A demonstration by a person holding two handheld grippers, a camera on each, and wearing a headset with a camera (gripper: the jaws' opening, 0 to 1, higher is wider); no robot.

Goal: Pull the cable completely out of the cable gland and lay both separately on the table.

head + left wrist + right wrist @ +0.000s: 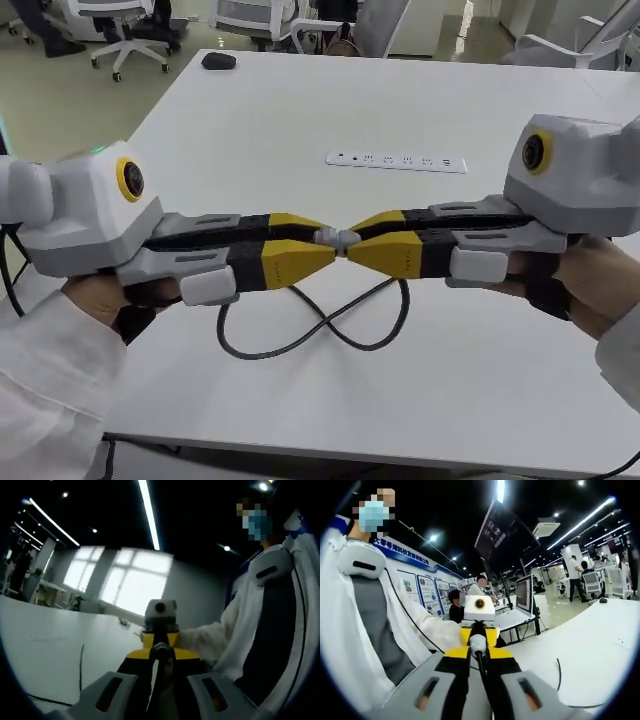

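Over the white table (500, 380), my two grippers meet tip to tip. Between them sits a small grey cable gland (337, 239). The left gripper (325, 246) comes in from the left and is shut on the cable gland (162, 651). From the right, the right gripper (352, 244) is shut on the black cable (481, 666) just behind the gland (478, 643). The rest of the black cable (300, 338) hangs down and lies in a crossed loop on the table below the grippers. Gland and cable are still joined.
A white power strip (396, 161) lies on the table beyond the grippers. A black mouse-like object (218, 61) rests near the far left edge. Office chairs (125, 35) stand behind the table. The table's near edge (300, 452) runs just below the cable loop.
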